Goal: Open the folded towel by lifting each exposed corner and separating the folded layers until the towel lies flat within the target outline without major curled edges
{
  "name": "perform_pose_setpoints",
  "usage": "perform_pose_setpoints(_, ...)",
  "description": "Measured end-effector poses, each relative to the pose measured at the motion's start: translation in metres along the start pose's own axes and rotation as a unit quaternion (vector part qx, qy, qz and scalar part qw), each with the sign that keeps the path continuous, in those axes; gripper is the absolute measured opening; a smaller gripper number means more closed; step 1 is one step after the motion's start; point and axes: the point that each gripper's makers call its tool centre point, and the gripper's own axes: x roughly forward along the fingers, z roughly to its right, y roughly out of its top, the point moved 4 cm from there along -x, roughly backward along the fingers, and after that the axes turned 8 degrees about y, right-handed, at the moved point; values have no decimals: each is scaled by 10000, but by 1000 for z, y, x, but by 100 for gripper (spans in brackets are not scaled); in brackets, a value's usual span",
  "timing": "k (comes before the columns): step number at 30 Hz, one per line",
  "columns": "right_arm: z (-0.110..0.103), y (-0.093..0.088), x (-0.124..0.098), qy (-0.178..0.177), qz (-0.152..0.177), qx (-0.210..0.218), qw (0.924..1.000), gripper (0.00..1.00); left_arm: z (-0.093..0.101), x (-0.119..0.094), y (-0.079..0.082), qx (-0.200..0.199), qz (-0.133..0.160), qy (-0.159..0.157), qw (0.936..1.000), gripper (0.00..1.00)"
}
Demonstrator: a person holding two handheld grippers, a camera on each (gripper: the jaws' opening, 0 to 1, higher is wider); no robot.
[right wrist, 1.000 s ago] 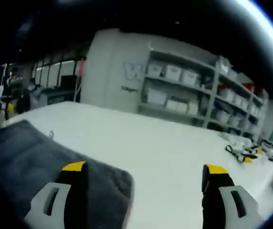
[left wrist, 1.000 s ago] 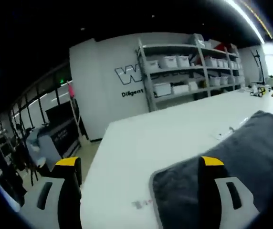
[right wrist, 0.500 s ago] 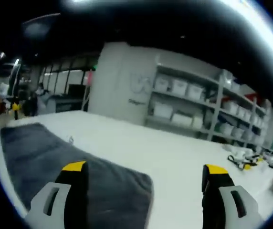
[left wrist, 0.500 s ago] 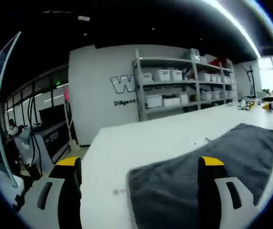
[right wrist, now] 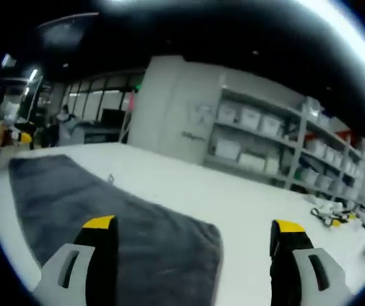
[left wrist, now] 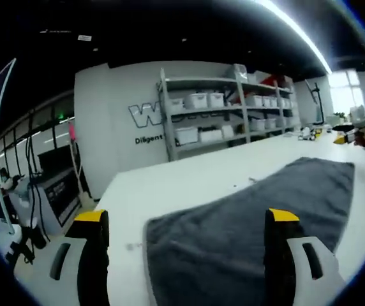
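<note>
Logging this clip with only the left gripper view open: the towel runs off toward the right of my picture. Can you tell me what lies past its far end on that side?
Observer: In the right gripper view the grey towel ends at a rounded corner, with bare white table beyond it.
Operator: Is the right gripper holding anything?
Observer: No. The right gripper is open, one jaw over the towel, one over the table.
Operator: Anything else on that table?
Observer: Small yellow and black items lie near its far edge, too small to identify.
</note>
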Motion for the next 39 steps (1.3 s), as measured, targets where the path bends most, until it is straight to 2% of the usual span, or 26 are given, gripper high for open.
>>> perform_pose_setpoints(13, -22, -8, -21, 230, 281, 152, 9992, 100, 33, -31, -16, -278, 131, -431, 9986, 99)
perform_pose_setpoints(17, -39, -8, -36, 475, 490, 221, 9974, 100, 48, -51, -11, -503, 318, -581, 9965, 98)
perform_pose_setpoints(22, -62, -9, -51, 570, 428, 17, 9975, 100, 64, -70, -11, -469, 359, -639, 9962, 97)
perform_pose_setpoints(27, -72, -8, -57, 554, 437, -43, 9975, 100, 73, -72, -20, -189, 189, -623, 9977, 97)
perform_pose_setpoints(30, -82, -24, -58, 659, 57, -112, 9977, 100, 78, -71, -26, -122, 79, -653, 9978, 97)
perform_pose_setpoints(32, -85, -35, -60, 588, -173, -193, 9979, 100, 79, -74, -27, -130, 59, -672, 9976, 96)
perform_pose_setpoints(39, -83, -38, -69, 434, -73, -94, 9990, 100, 76, -89, -19, -172, 131, -651, 9976, 96)
